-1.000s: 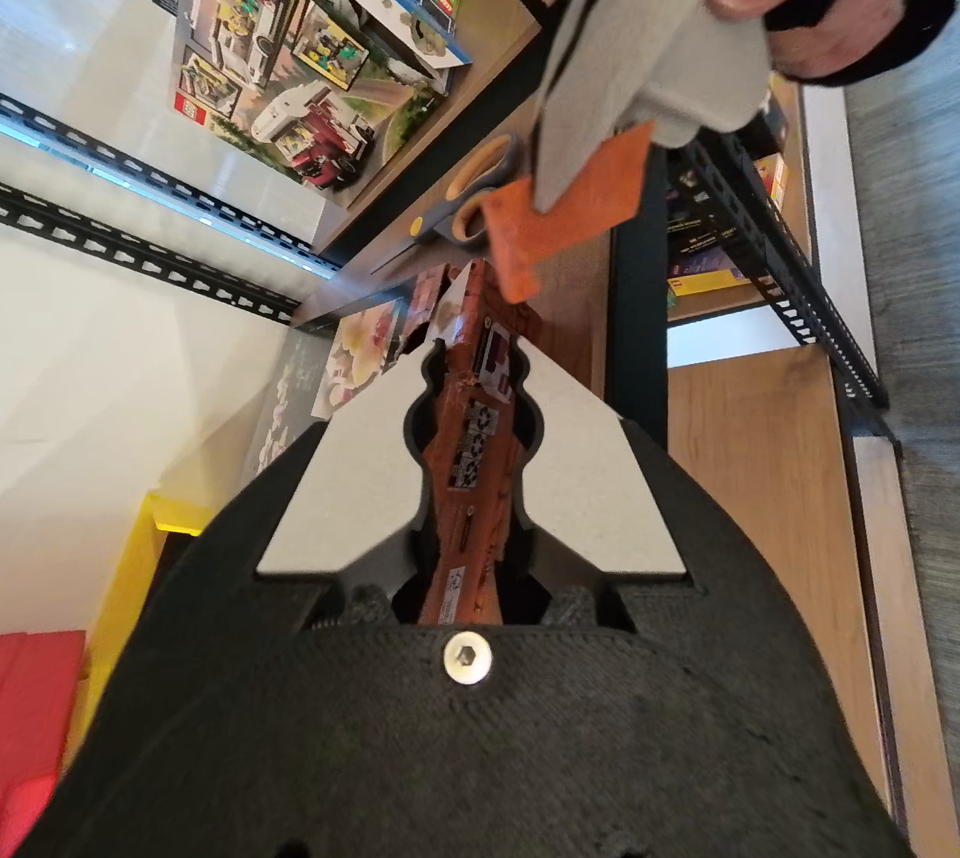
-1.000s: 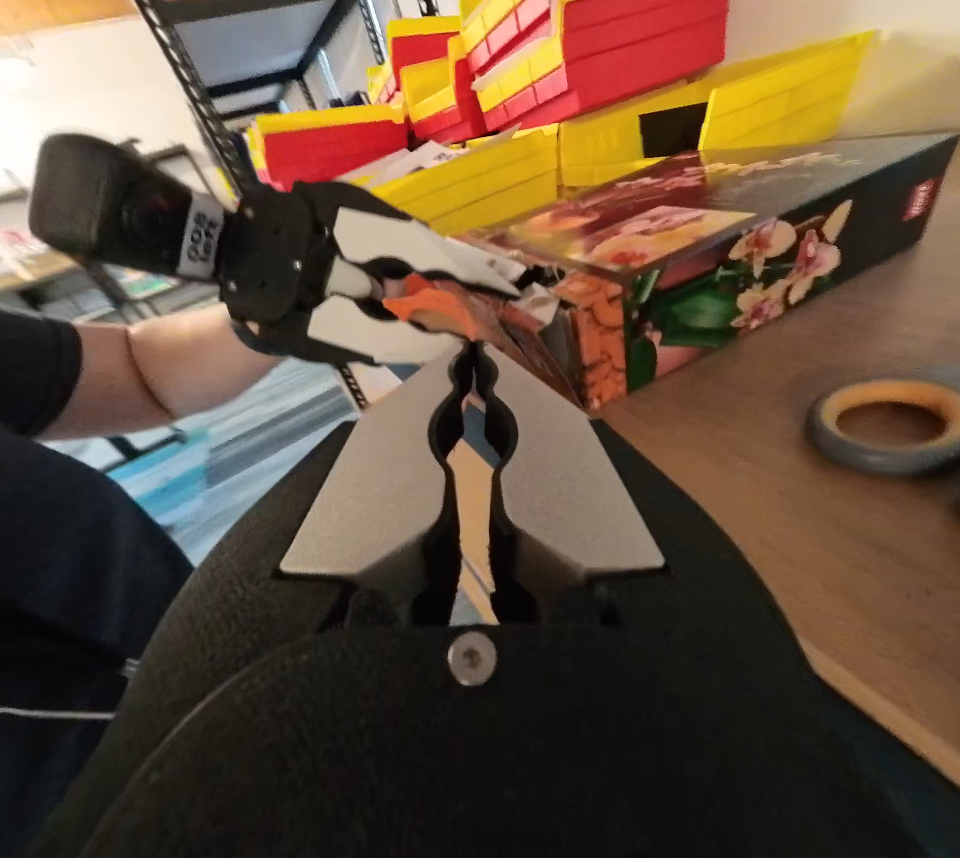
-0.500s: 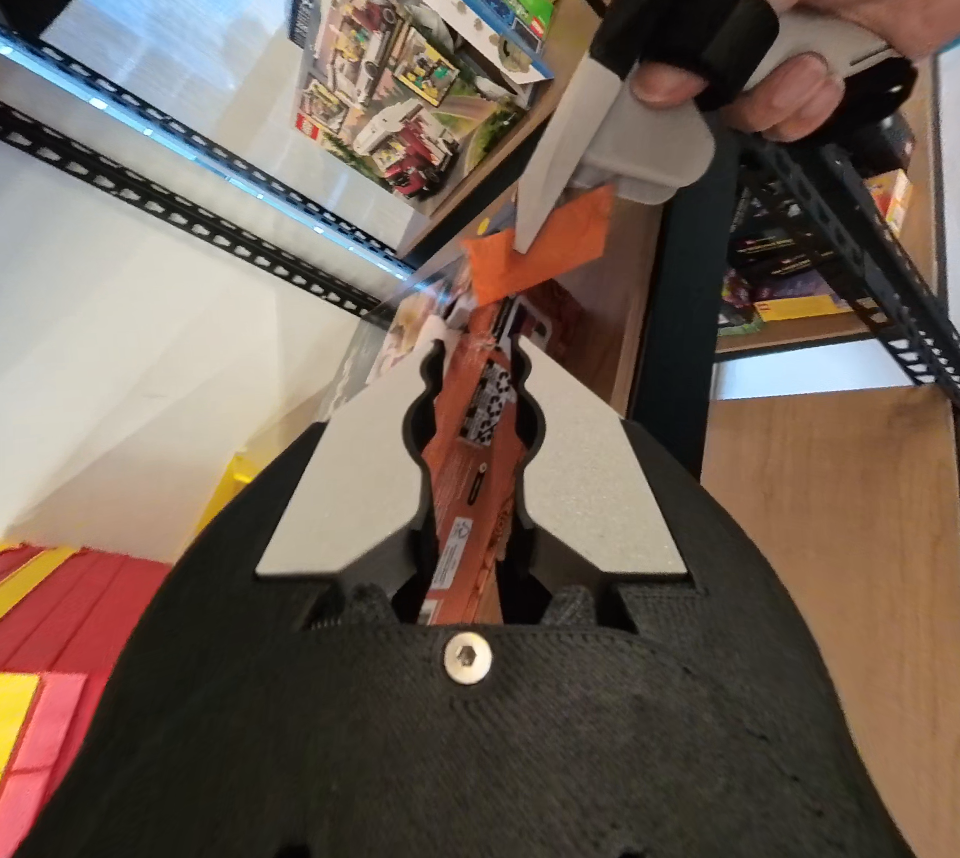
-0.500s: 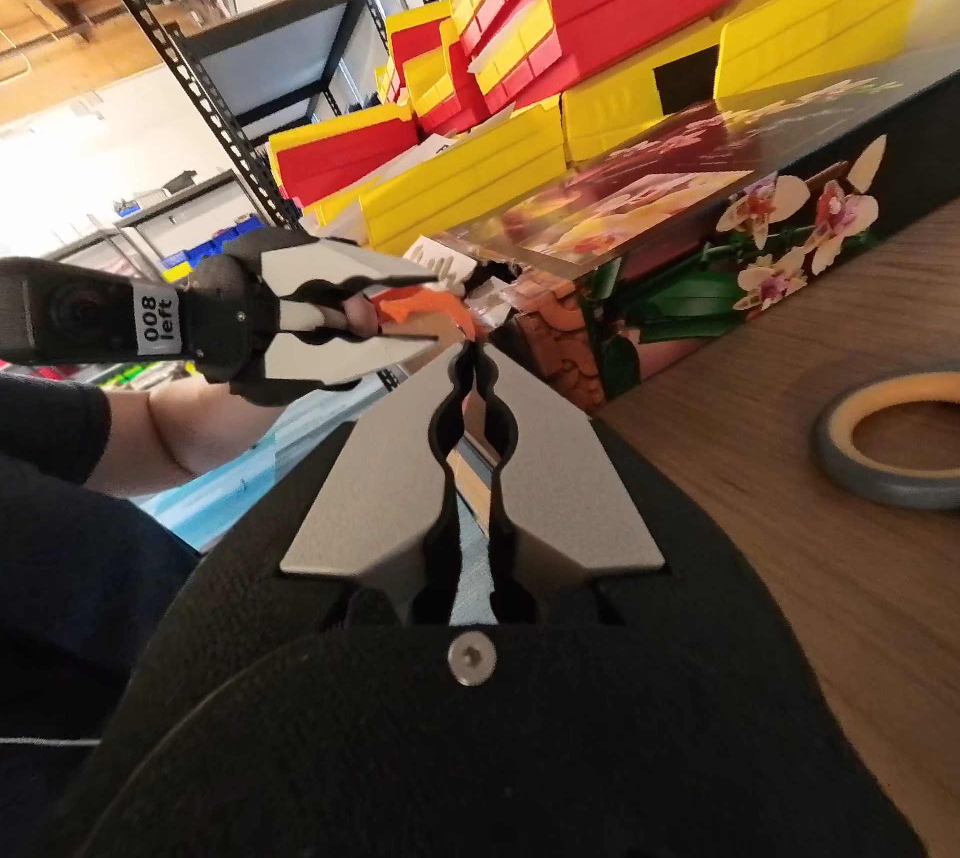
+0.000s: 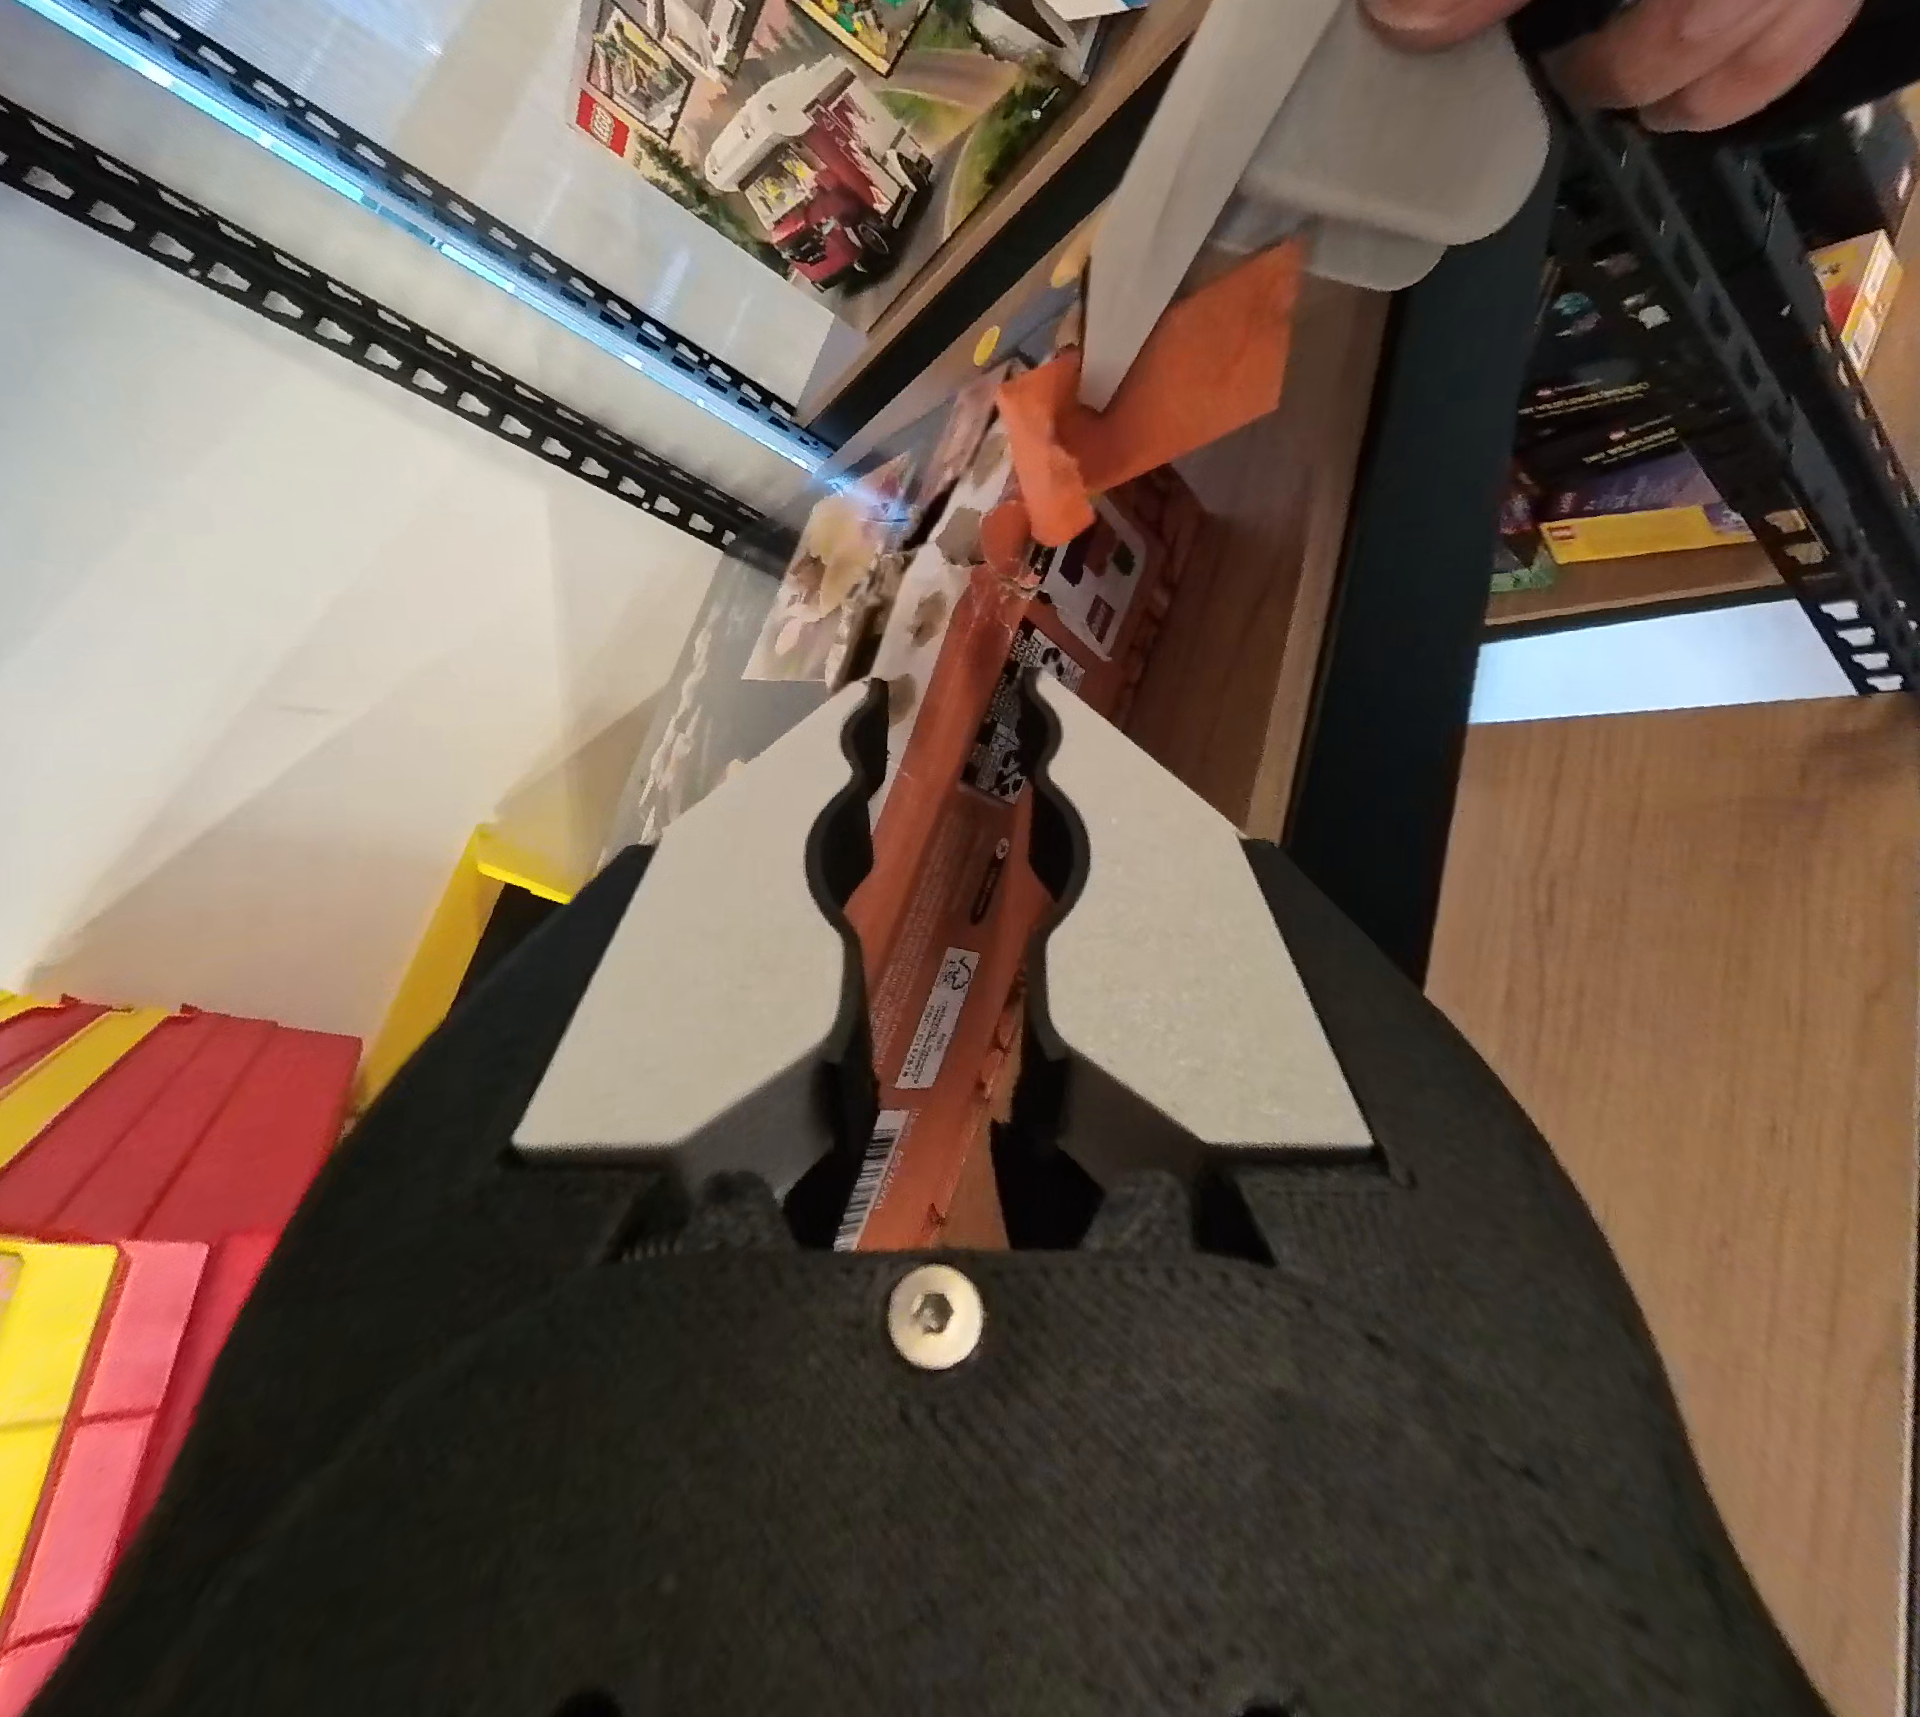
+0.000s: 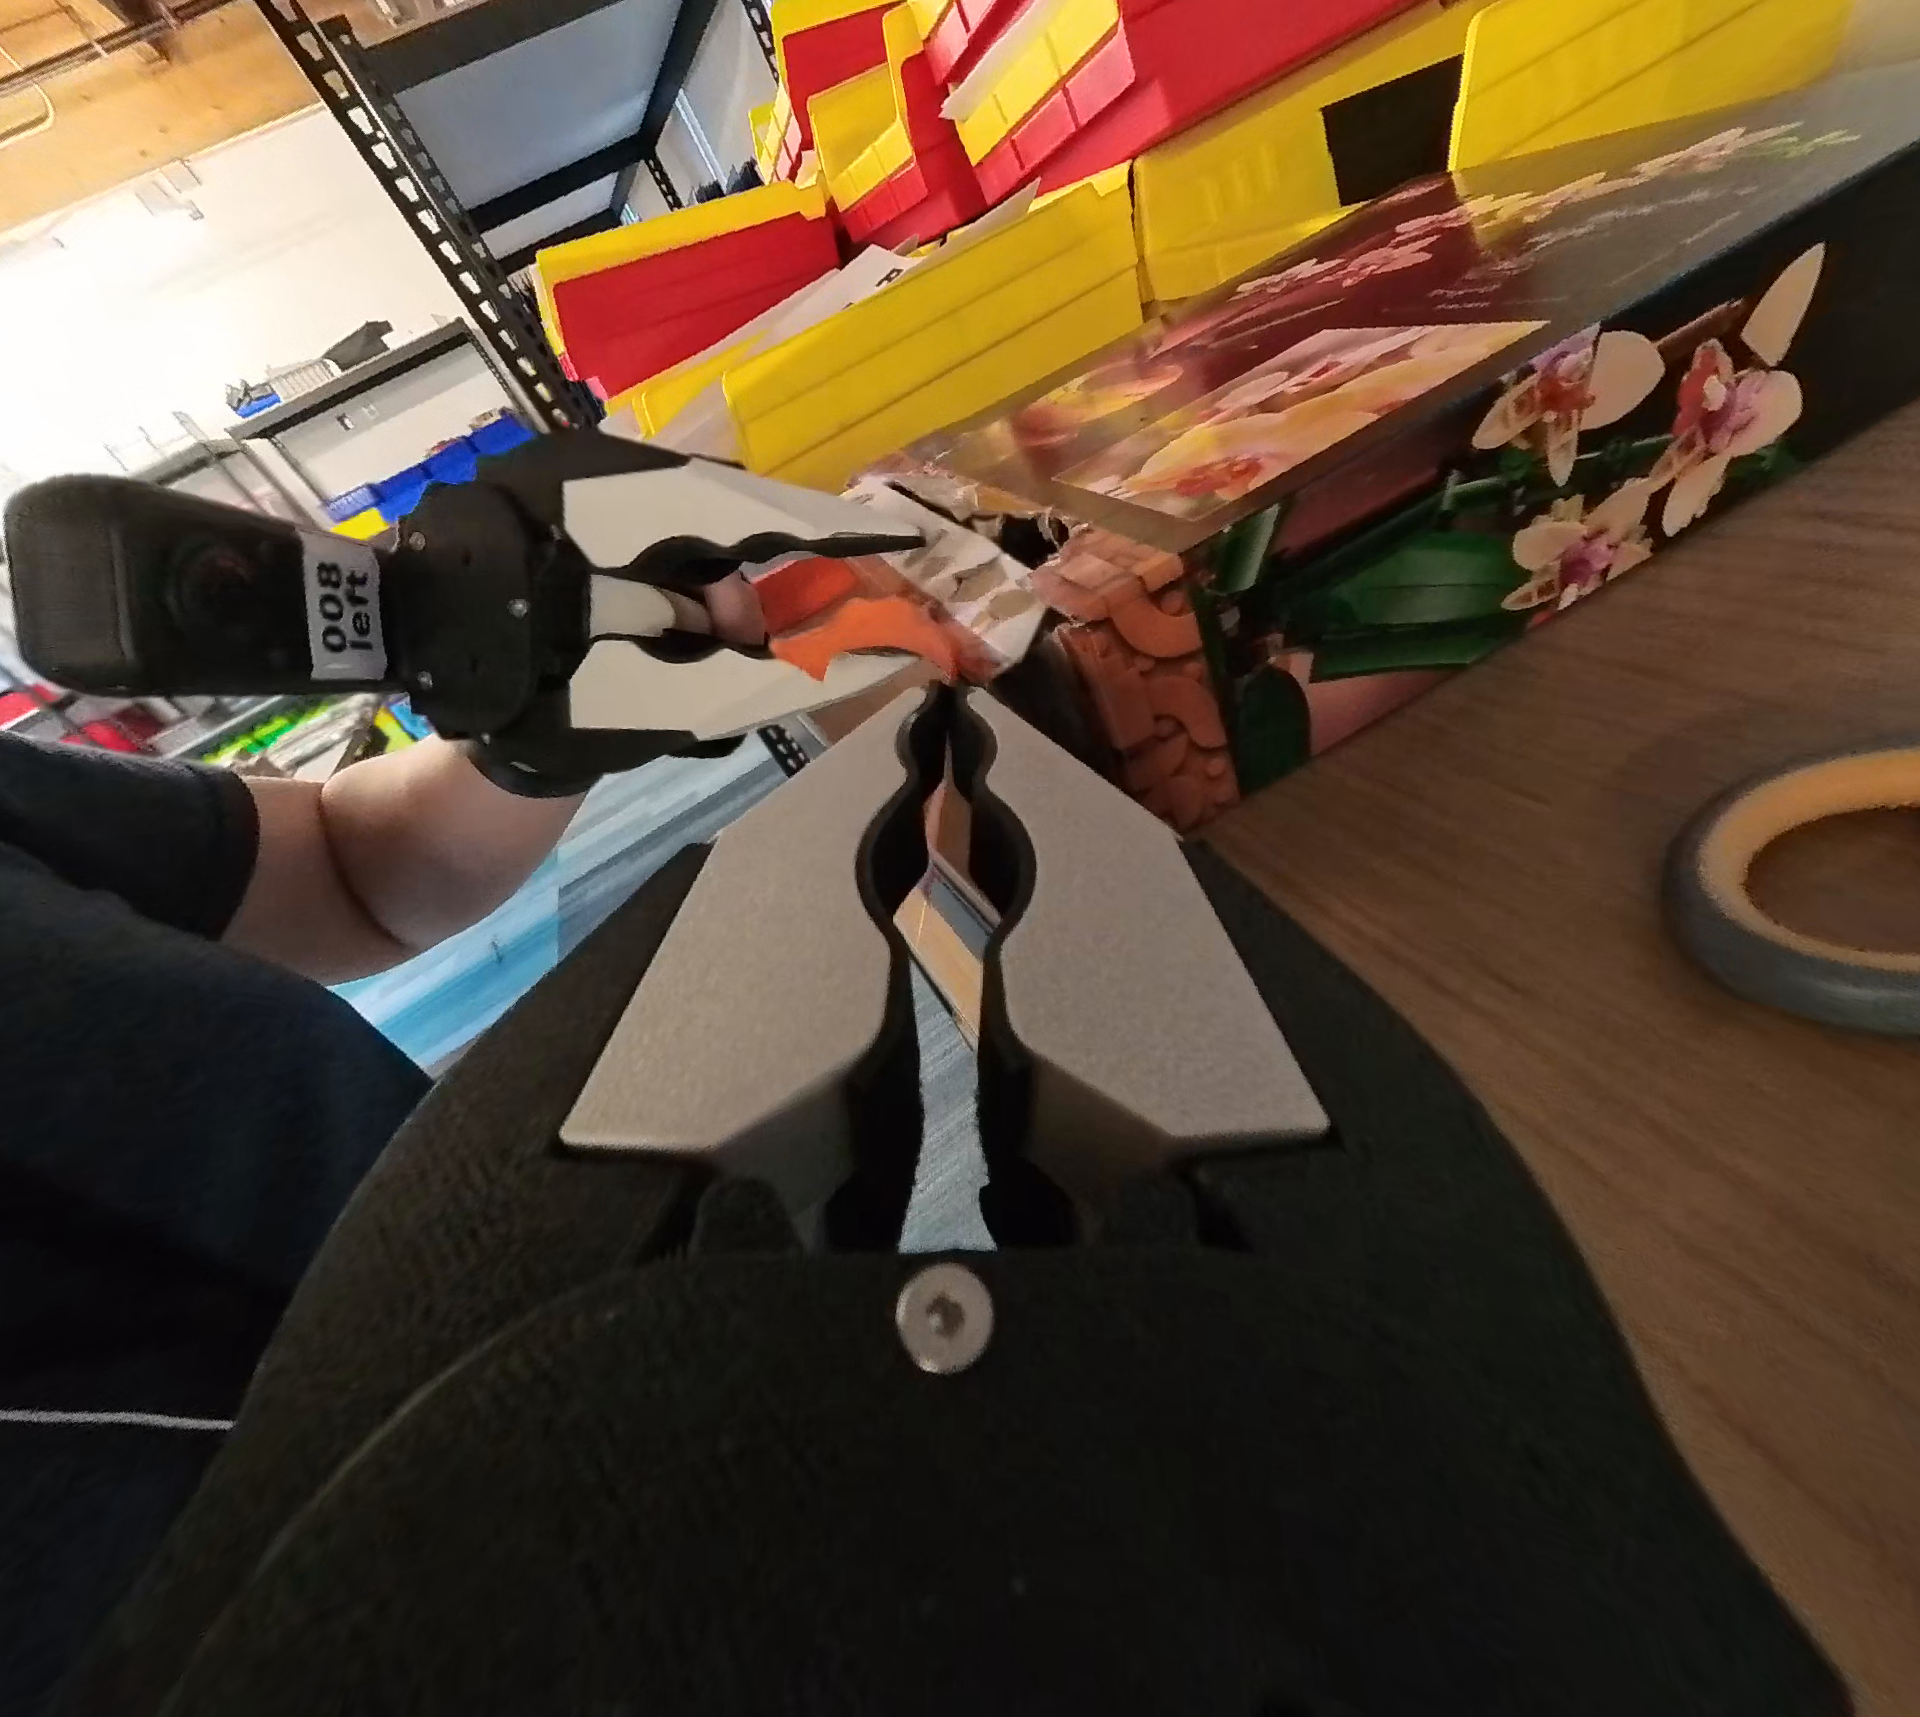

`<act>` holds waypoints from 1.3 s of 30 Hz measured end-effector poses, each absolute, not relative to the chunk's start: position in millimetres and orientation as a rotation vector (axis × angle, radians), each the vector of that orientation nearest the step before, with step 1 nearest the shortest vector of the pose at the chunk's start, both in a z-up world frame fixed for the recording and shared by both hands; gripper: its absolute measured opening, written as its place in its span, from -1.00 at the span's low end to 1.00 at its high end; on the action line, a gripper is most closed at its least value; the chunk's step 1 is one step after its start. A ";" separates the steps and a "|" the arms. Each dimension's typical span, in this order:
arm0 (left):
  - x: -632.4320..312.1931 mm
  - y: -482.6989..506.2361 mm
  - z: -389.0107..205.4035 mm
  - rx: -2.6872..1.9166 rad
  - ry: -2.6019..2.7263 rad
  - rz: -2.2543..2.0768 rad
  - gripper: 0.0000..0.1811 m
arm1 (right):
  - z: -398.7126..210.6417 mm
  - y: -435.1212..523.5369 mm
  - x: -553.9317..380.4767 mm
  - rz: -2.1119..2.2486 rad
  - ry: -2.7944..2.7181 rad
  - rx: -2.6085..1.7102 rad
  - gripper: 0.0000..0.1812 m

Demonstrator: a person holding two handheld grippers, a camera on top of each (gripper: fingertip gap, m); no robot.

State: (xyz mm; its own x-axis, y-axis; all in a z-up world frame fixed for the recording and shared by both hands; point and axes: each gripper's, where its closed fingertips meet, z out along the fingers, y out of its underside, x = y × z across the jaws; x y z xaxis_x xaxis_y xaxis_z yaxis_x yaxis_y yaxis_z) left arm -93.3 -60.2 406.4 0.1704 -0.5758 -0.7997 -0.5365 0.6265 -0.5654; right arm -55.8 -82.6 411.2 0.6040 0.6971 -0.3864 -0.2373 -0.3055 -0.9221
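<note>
The left claw is clamped on the torn orange end flap of the orchid-printed box. The right claw pinches a loose orange strip of that flap. The box lies along the bench edge, scissors handle near, yellow and red bins behind.

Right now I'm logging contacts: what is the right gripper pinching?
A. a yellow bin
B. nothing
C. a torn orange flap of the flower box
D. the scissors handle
C: in the left wrist view the right gripper is closed on the orange flap at the torn end of the flower box.
</note>
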 end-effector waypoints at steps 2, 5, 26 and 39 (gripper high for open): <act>-91.1 -57.9 404.7 -1.024 1.492 -0.047 -0.74 | 411.7 -81.3 -54.5 0.972 -0.376 -1.637 -1.00; -90.0 -57.0 402.0 -1.082 1.550 -0.072 -0.72 | 413.0 -81.2 -54.3 1.005 -0.357 -1.638 -1.00; -89.8 -52.4 406.0 -1.151 1.528 -0.152 -0.76 | 422.2 -75.5 -55.8 0.701 -0.486 -1.697 -1.00; -95.4 -52.7 411.3 -1.051 1.475 -0.056 -0.80 | 421.4 -65.3 -50.2 0.721 -0.434 -1.716 -1.00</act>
State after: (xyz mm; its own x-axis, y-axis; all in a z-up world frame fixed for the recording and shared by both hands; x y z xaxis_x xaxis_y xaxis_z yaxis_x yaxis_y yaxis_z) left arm -95.4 -52.7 411.3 0.1779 -0.6152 -0.7680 -0.5548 0.5819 -0.5947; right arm -50.2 -65.3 421.4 0.7416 0.6272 -0.2380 -0.0839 -0.2652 -0.9605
